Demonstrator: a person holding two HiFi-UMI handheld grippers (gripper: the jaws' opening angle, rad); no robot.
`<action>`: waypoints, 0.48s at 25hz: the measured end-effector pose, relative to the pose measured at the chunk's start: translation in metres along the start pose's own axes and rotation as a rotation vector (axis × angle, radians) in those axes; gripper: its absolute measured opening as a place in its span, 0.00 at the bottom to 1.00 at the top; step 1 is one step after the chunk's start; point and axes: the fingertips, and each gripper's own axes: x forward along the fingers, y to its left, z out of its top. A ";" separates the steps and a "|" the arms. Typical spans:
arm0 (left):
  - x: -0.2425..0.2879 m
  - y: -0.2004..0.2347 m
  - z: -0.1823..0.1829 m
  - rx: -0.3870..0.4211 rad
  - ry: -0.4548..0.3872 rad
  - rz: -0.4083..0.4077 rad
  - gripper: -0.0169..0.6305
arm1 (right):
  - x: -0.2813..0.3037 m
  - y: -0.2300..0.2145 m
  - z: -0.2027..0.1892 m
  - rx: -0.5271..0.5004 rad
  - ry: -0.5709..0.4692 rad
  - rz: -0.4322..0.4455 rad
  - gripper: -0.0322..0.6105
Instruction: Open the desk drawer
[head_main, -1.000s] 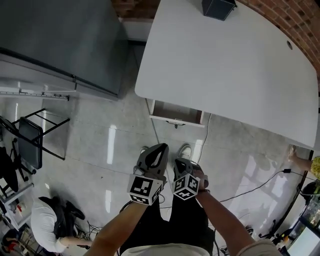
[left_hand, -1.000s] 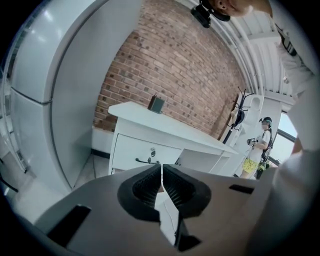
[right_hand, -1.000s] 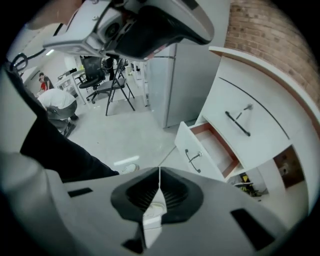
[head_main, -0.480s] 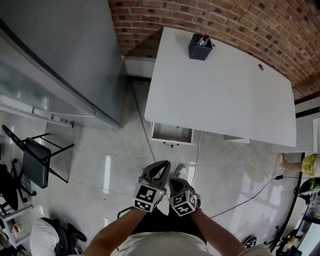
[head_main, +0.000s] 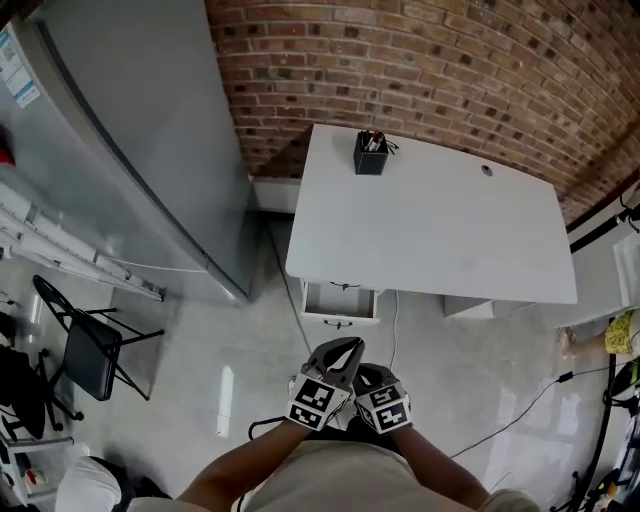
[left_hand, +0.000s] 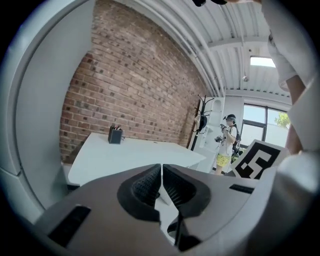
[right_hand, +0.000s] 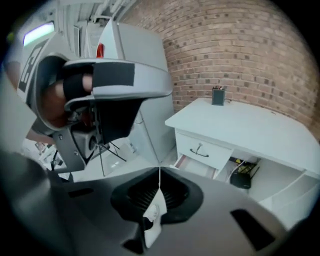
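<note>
So the drawer (head_main: 340, 300) sits pulled out from under the front edge of the white desk (head_main: 440, 230), at the end that's on the left in the head view. It's a shallow white box with a pale inside showing and a small dark handle (head_main: 341, 323) on its front. The left gripper (left_hand: 161, 169) and right gripper (right_hand: 159, 174) hang side by side close to the person's body, well apart from the drawer, both with fingers pressed together on nothing.

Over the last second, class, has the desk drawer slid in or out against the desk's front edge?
No. The drawer still juts open from under the desk's front edge, as far as before.
</note>
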 end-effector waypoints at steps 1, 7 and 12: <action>0.003 -0.007 0.008 0.011 -0.004 0.005 0.05 | -0.007 -0.003 0.003 0.006 -0.011 0.028 0.08; 0.005 -0.046 0.024 0.025 -0.022 0.132 0.05 | -0.058 -0.022 0.010 -0.014 -0.110 0.163 0.08; -0.006 -0.069 -0.001 -0.031 0.009 0.243 0.05 | -0.082 -0.020 0.005 -0.035 -0.148 0.280 0.08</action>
